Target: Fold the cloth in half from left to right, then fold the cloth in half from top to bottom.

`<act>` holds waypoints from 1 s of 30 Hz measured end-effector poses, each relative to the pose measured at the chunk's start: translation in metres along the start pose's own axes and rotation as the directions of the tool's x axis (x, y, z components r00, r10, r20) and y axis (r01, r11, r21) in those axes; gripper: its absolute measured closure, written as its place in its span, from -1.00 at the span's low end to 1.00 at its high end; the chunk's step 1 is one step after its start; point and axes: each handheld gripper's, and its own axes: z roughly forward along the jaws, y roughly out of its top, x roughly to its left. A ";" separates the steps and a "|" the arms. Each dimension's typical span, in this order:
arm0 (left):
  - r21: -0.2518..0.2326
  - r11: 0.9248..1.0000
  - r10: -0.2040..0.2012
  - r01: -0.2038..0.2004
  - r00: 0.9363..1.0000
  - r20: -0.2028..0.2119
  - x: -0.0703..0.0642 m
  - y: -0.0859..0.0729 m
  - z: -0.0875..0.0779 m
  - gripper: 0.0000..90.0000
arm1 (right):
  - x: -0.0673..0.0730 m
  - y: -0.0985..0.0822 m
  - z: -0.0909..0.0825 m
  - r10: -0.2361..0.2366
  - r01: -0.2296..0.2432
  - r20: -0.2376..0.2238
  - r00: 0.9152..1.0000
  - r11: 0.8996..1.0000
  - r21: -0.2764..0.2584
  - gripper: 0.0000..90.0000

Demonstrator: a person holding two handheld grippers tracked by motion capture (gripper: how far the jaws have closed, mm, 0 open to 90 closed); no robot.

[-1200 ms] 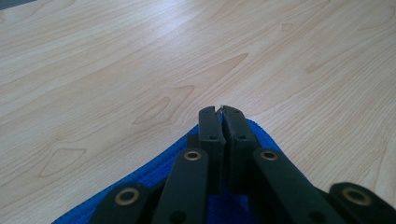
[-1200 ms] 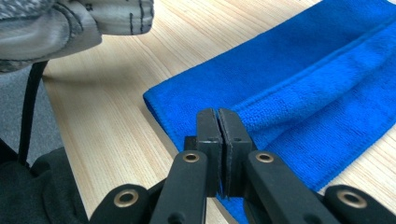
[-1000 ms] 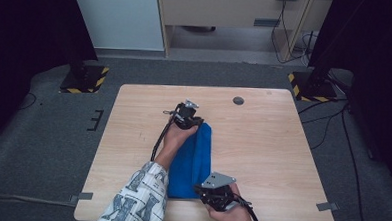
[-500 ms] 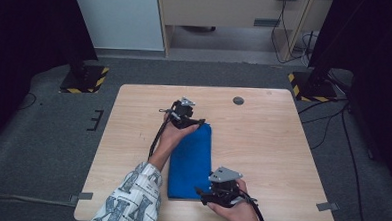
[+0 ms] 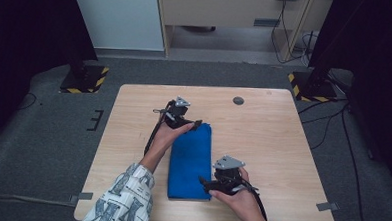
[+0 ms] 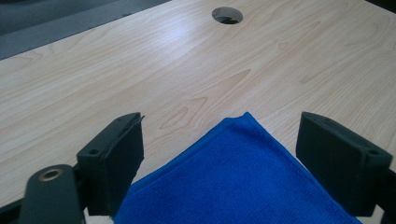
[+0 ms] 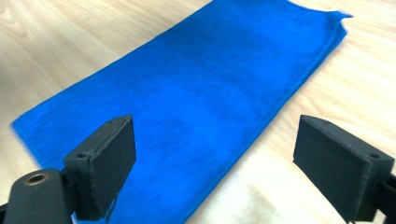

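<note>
A folded blue cloth [image 5: 191,160] lies flat as a long strip on the wooden table [image 5: 277,144]. My left gripper [image 5: 192,124] sits at the cloth's far end. In the left gripper view its jaws [image 6: 222,122] stand open, having just been opening, with the cloth's corner [image 6: 243,177] lying loose between them. My right gripper [image 5: 206,183] is at the cloth's near right edge. Its jaws [image 7: 215,125] have also just been opening and stand wide over the cloth [image 7: 196,88] without pressing on it.
A round cable hole [image 5: 238,100] sits in the table near its far edge, also seen as the hole [image 6: 227,15]. Bare wood spreads right of the cloth. Striped stand feet [image 5: 86,80] rest on the grey floor beyond the table.
Both grippers have let go of the cloth and their jaws have spread. The right gripper has shifted a little to the right, off the cloth's edge. The cloth lies flat.
</note>
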 end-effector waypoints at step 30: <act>0.028 0.998 0.053 -0.052 0.998 -0.034 0.021 -0.027 -0.016 -0.78 | -0.068 0.053 0.042 -0.020 0.018 0.047 0.999 0.999 0.032 -0.39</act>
